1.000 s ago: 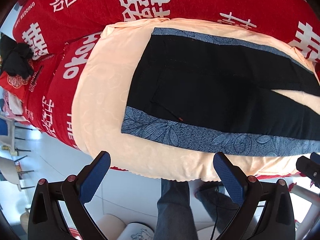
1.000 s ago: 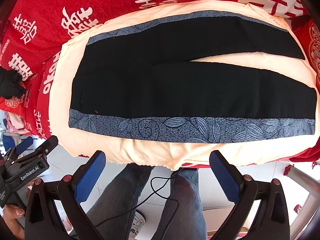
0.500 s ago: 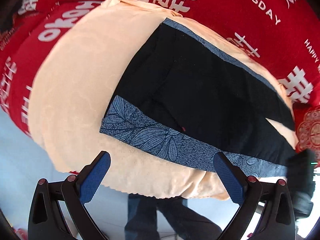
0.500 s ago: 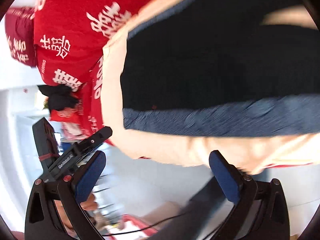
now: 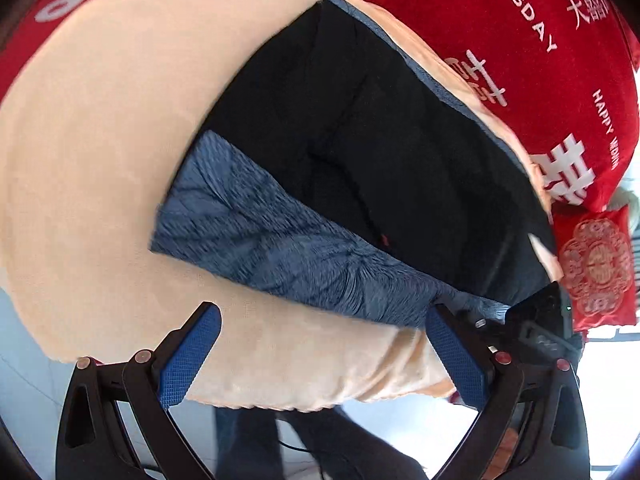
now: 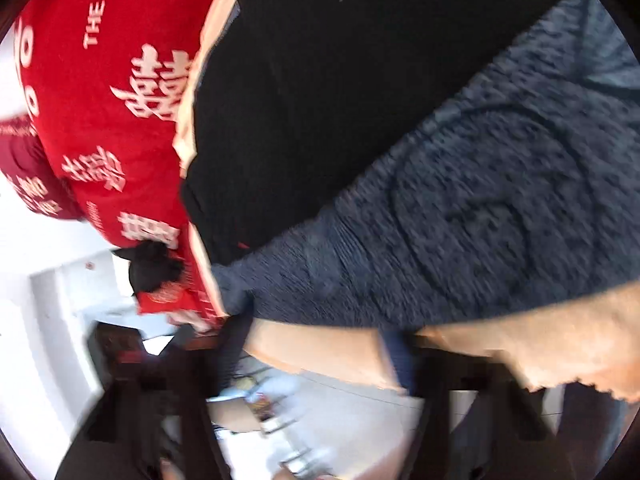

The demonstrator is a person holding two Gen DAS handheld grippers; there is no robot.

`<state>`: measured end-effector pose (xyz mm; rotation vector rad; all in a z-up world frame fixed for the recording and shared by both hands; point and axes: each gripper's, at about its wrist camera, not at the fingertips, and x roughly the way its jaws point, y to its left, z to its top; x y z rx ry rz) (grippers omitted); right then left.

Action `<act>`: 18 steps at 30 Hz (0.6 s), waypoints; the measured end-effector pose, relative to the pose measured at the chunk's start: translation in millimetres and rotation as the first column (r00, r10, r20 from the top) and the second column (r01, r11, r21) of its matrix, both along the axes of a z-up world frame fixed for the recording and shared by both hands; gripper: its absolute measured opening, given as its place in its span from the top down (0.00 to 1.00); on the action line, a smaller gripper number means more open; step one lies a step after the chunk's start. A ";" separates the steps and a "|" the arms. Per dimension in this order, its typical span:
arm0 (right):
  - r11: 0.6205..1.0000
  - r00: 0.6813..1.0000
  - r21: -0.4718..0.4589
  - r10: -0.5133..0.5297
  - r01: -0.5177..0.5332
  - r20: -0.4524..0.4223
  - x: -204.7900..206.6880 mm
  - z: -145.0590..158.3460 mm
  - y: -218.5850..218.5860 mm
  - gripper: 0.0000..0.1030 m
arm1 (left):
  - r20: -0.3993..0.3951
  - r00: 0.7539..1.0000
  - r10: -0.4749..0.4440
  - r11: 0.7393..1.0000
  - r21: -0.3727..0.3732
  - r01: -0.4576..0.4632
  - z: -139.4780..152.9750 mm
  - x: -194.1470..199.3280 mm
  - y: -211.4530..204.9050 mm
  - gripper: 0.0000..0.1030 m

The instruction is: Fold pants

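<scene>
Red cloth (image 5: 520,40) printed with white lettering covers the surface, and a peach blanket (image 5: 100,140) is spread on top of it. Seen from the left wrist, black pants (image 5: 380,140) lie flat on the blanket, their blue patterned side band (image 5: 280,248) running along the blanket's near edge. The left gripper (image 5: 320,354) hangs just off that near edge with its blue-padded fingers (image 5: 188,356) spread wide and nothing between them. The other gripper's dark body (image 5: 536,320) shows at the right, close over the band. A red cushion (image 5: 596,264) with a white round pattern sits at the far right. Below the edge are the person's jeans (image 5: 248,440). Seen from the right wrist, the picture is blurred by motion. The pants (image 6: 360,80) fill most of the frame, with the band (image 6: 460,220) very close to the lens and the blanket's edge (image 6: 560,340) beneath it. The right gripper (image 6: 316,360) is smeared dark; whether its fingers are apart or pressed together cannot be told. A black bundle (image 6: 150,266) rests on the red cloth (image 6: 100,100) at the left.
</scene>
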<state>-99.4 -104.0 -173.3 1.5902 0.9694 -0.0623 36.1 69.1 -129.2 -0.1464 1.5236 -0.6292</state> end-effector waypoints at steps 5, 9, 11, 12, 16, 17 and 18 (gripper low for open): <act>0.999 0.990 -0.023 0.026 -0.023 0.139 5.1 39.6 -6.5 0.88 | -0.063 0.997 0.052 0.997 -0.057 -0.056 -6.5 5.7 -19.4 0.01; 0.993 0.982 -0.055 0.109 -0.101 0.155 5.3 57.0 -1.7 0.88 | -0.047 0.992 0.114 0.992 -0.042 -0.116 -12.0 20.2 -34.1 0.33; 0.985 0.979 -0.083 0.163 -0.153 0.126 2.0 55.3 0.6 0.88 | -0.029 0.995 0.098 0.995 -0.011 -0.099 -15.5 21.6 -37.9 0.54; 0.982 0.978 -0.083 0.177 -0.168 0.110 -0.6 51.8 0.8 0.87 | -0.014 0.997 0.078 0.997 0.010 -0.077 -16.9 21.0 -39.6 0.56; 0.984 0.989 -0.107 0.146 -0.143 0.021 -30.3 37.7 -15.9 0.69 | 0.007 1.000 0.028 0.999 0.015 -0.028 -17.0 19.9 -36.2 0.63; 0.985 0.993 -0.122 0.122 -0.121 -0.002 -40.3 35.0 -23.0 0.62 | 0.004 1.000 0.019 1.000 0.013 -0.020 -16.7 20.5 -36.1 0.63; 0.987 0.997 -0.136 0.079 -0.081 -0.021 -54.6 33.6 -32.5 0.52 | 0.005 1.000 0.009 1.000 0.013 -0.009 -16.6 20.2 -36.6 0.63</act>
